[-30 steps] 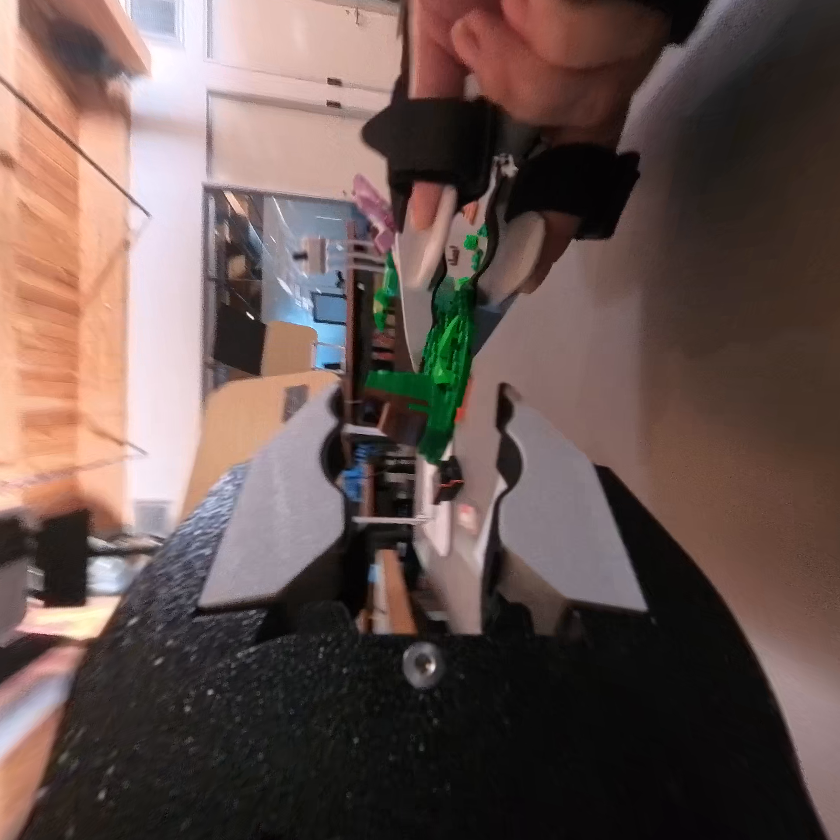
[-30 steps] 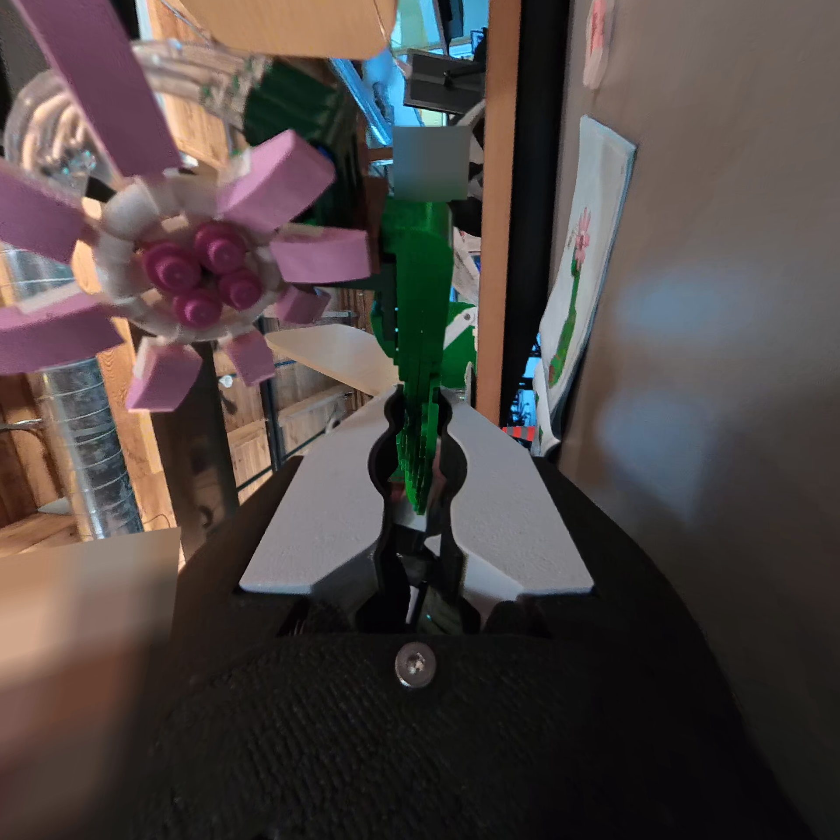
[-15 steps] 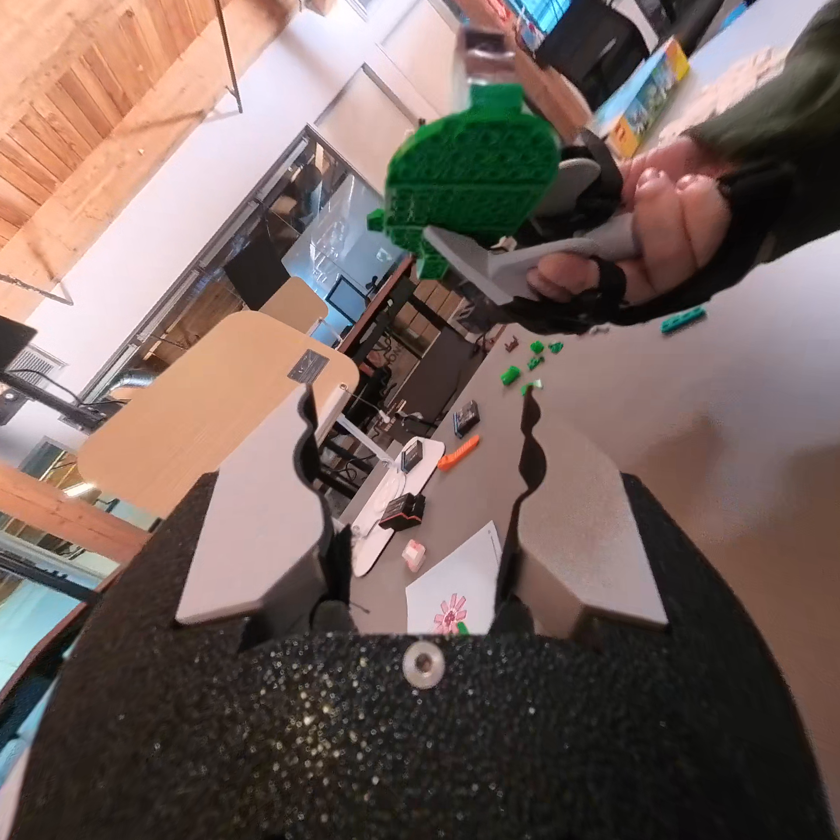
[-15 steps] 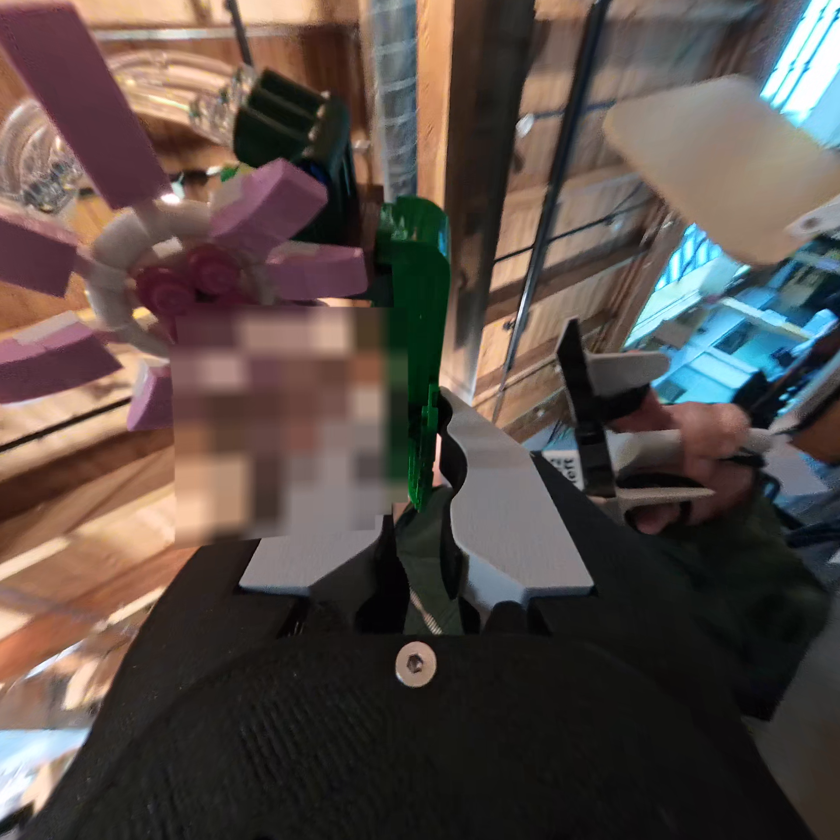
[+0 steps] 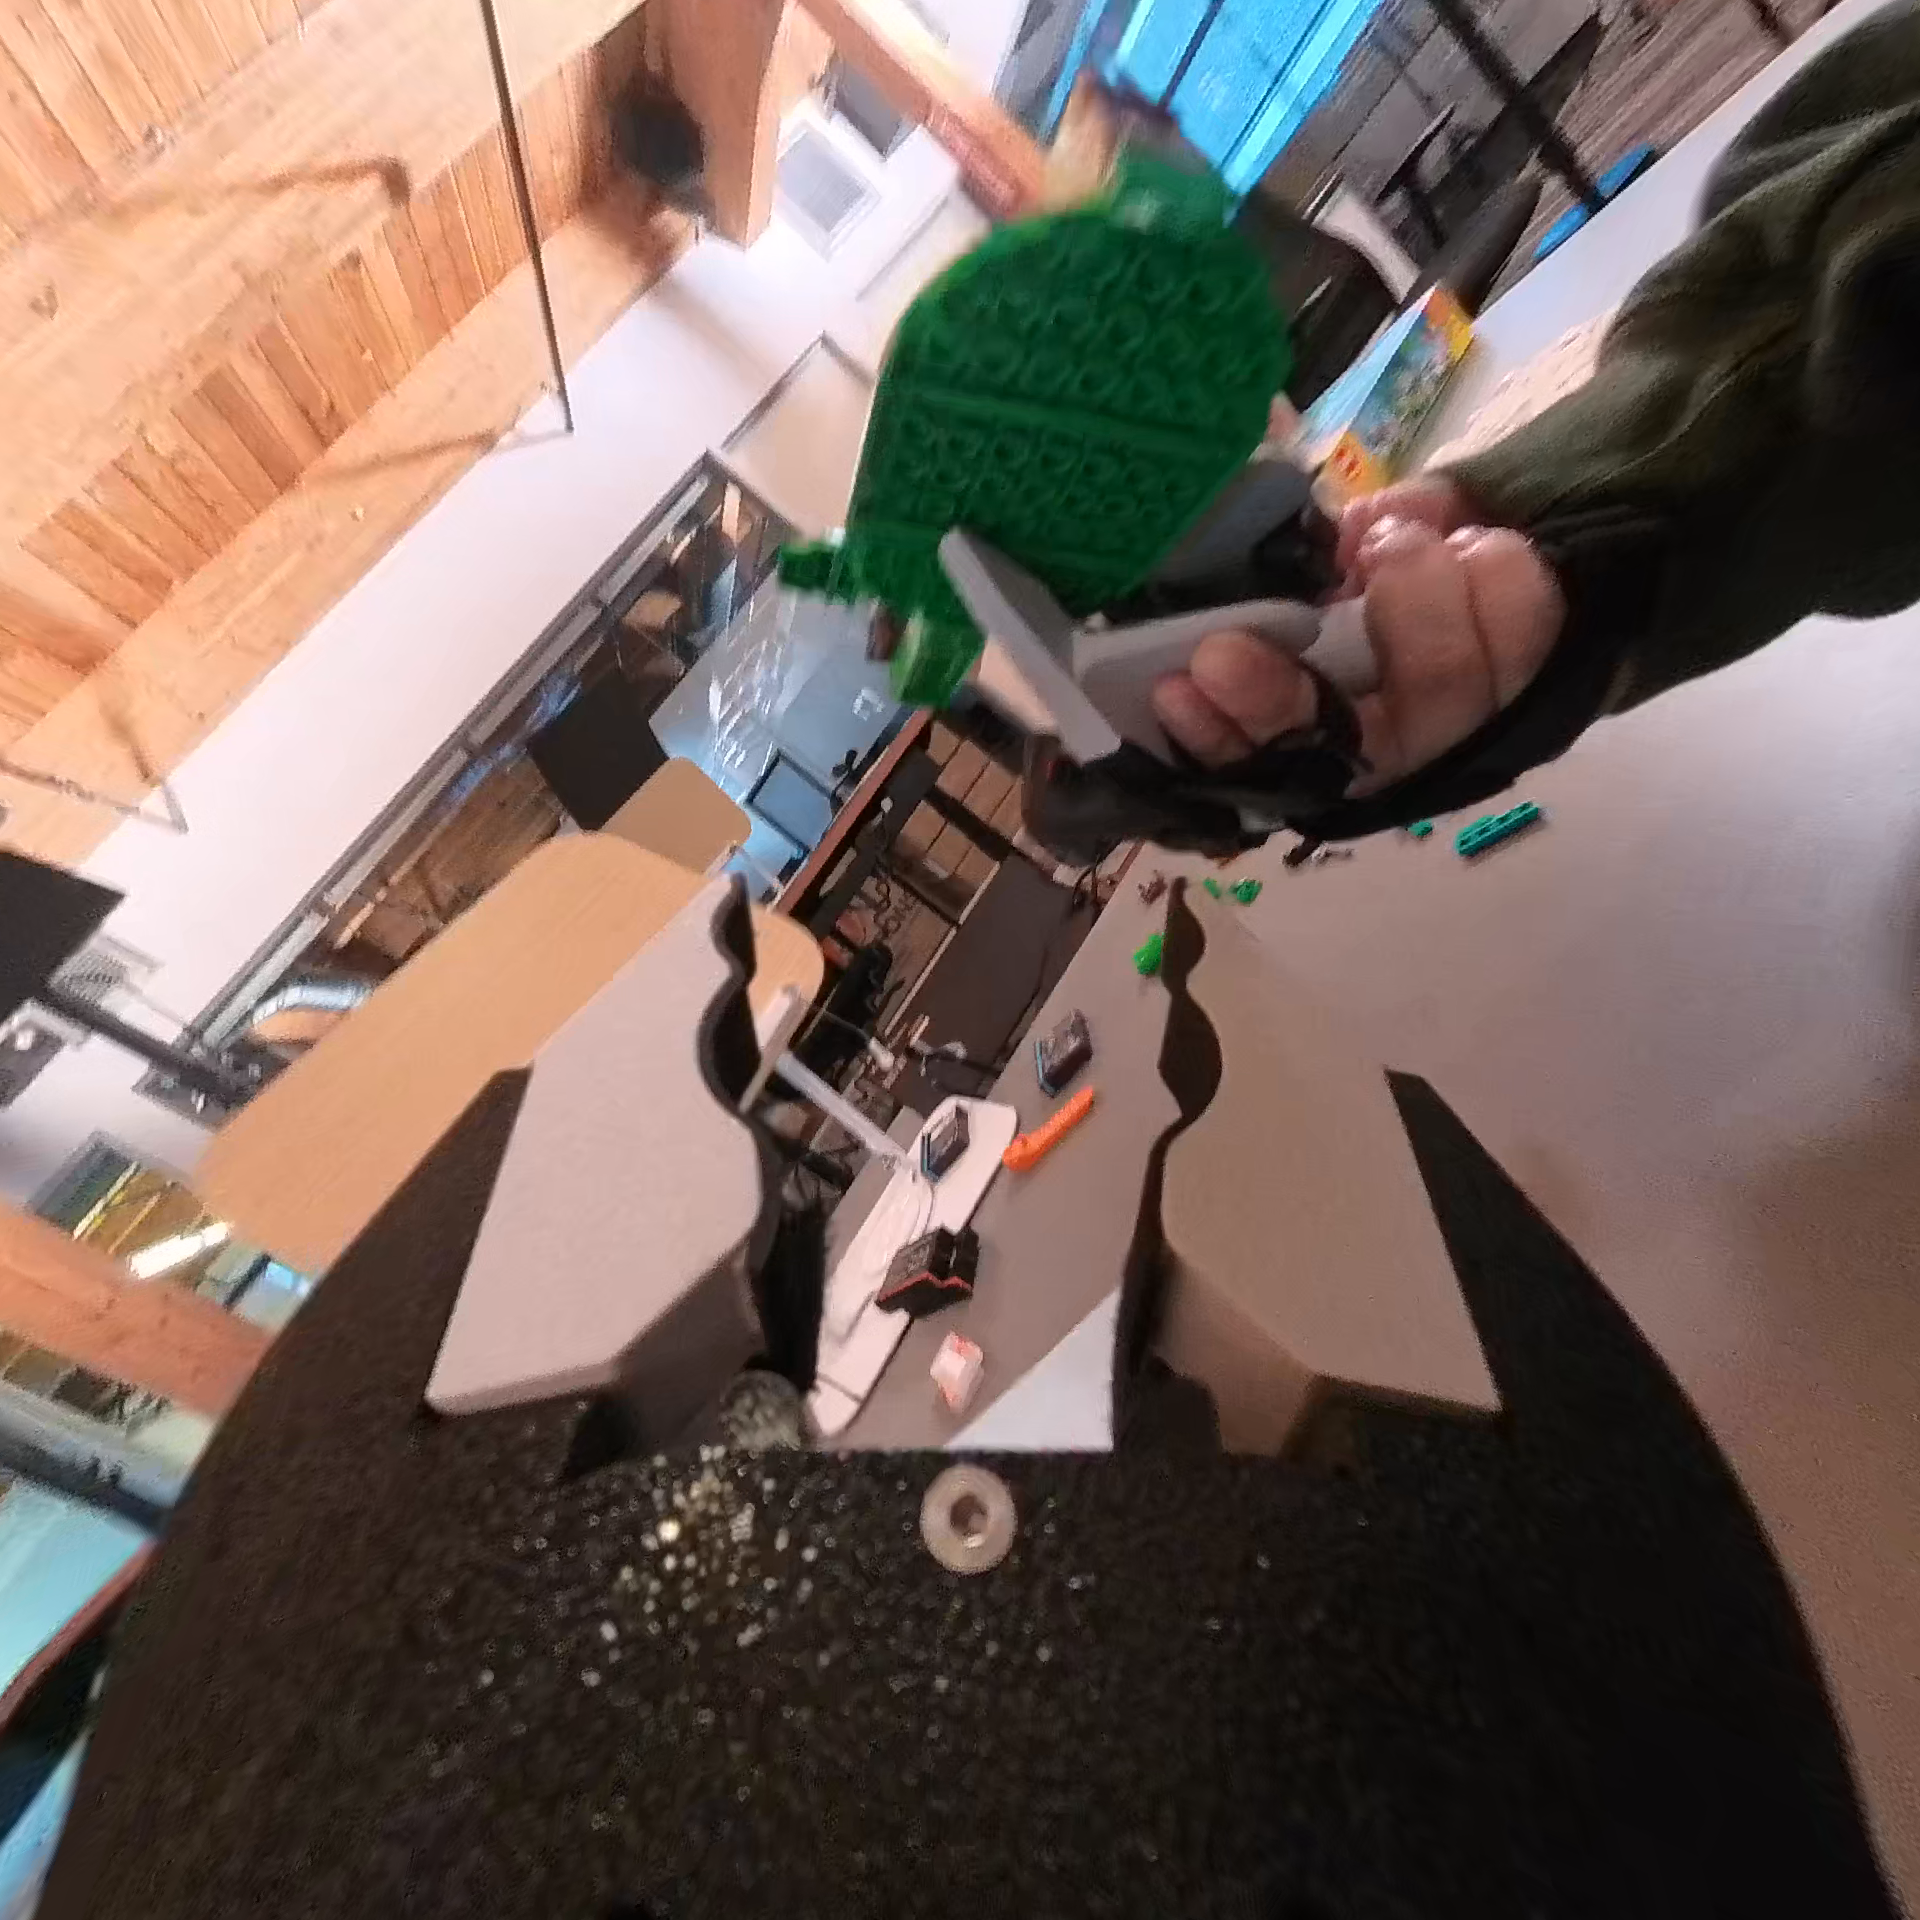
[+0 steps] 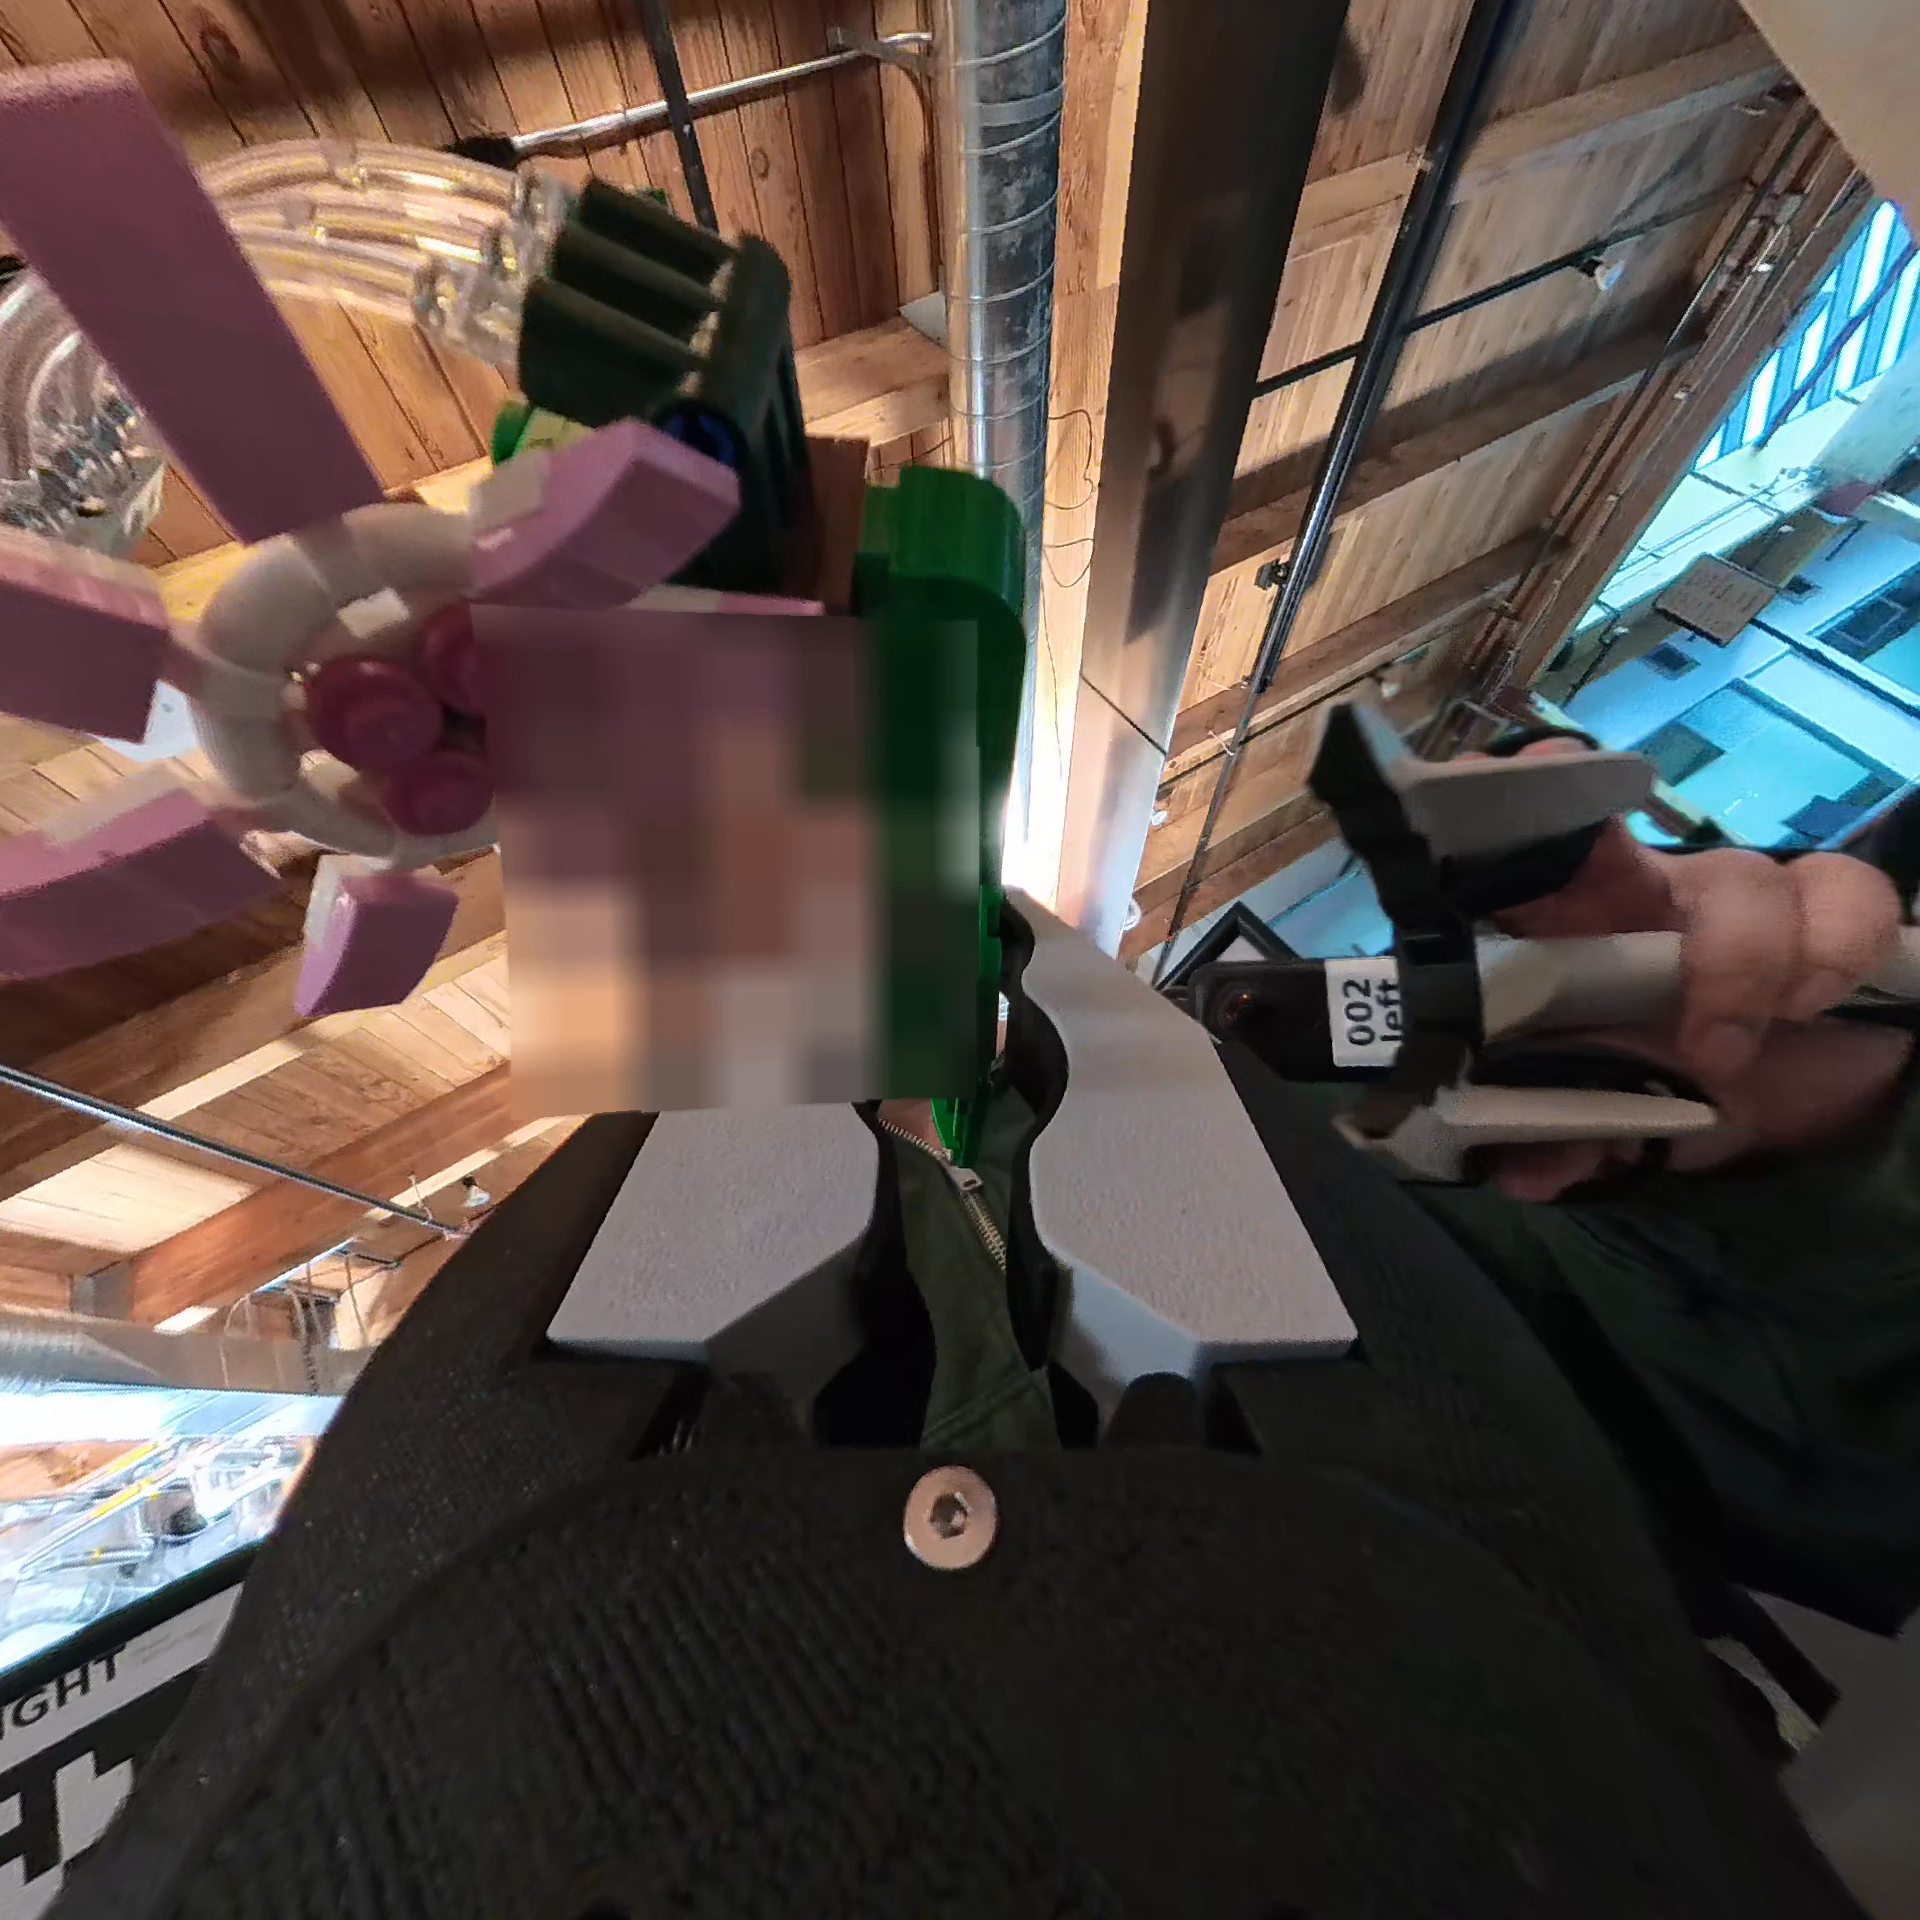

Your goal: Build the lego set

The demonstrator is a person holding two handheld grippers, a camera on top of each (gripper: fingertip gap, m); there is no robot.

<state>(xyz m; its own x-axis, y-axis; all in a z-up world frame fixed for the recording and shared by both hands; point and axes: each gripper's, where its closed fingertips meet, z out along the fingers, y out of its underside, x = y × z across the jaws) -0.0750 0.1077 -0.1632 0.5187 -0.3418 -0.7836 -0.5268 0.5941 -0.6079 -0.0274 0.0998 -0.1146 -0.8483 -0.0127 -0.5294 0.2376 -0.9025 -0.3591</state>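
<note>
Black speckled gripper body [image 5: 935, 1683] w/ grey wavy-edged jaws, silver screw [image 5: 968, 1534]; dark green sleeve [image 5: 1766, 343].

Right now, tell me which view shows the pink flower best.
The right wrist view: the pink flower fills its upper left, petals and magenta centre clear, though a mosaic patch covers one side. The left wrist view shows only the green leaf plate in the right claw; the flower is hidden.

Between left gripper [image 5: 956, 997] fingers: empty gap, nothing held.
Ahead of it: right gripper [image 5: 1023, 665] raised with the green lego plate [image 5: 1060, 416], blocking the upper path.
Table [image 5: 1558, 1039]: bare at right; loose green pieces [image 5: 1496, 829] and orange tool [image 5: 1049, 1127] farther off.
</note>
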